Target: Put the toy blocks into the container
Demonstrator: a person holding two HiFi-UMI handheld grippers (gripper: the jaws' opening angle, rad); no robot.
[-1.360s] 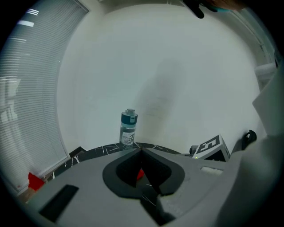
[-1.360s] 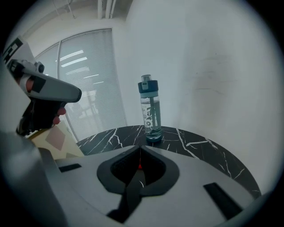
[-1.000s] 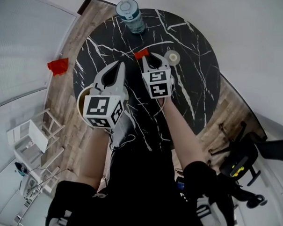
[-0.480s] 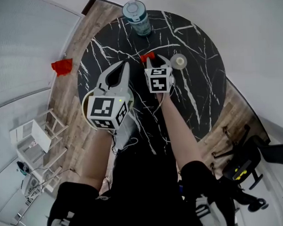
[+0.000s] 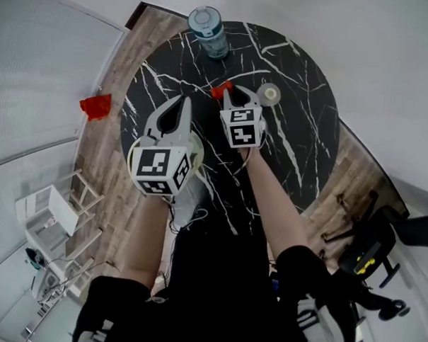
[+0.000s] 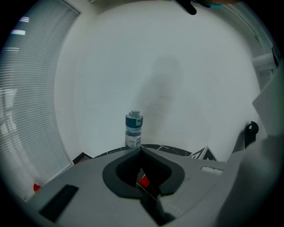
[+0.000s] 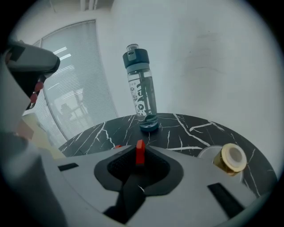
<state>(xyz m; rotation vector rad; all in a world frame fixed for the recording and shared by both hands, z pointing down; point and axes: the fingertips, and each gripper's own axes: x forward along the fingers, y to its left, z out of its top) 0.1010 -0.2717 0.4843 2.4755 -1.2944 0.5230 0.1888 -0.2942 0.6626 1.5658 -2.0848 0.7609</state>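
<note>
A round black marble table [image 5: 297,128] carries a water bottle [image 5: 209,34] at its far edge and a tape roll [image 5: 269,93] to the right. A cream container [image 5: 197,147] sits at the near left edge, mostly hidden beneath the left gripper [image 5: 185,102]. That gripper's 2 jaws meet at the tips with nothing clamped. Just beside it, the right gripper [image 5: 232,94] has just been closing its jaws and pinches 1 red block [image 7: 140,152] upright between its tips. The block is beyond the container, toward the bottle.
</note>
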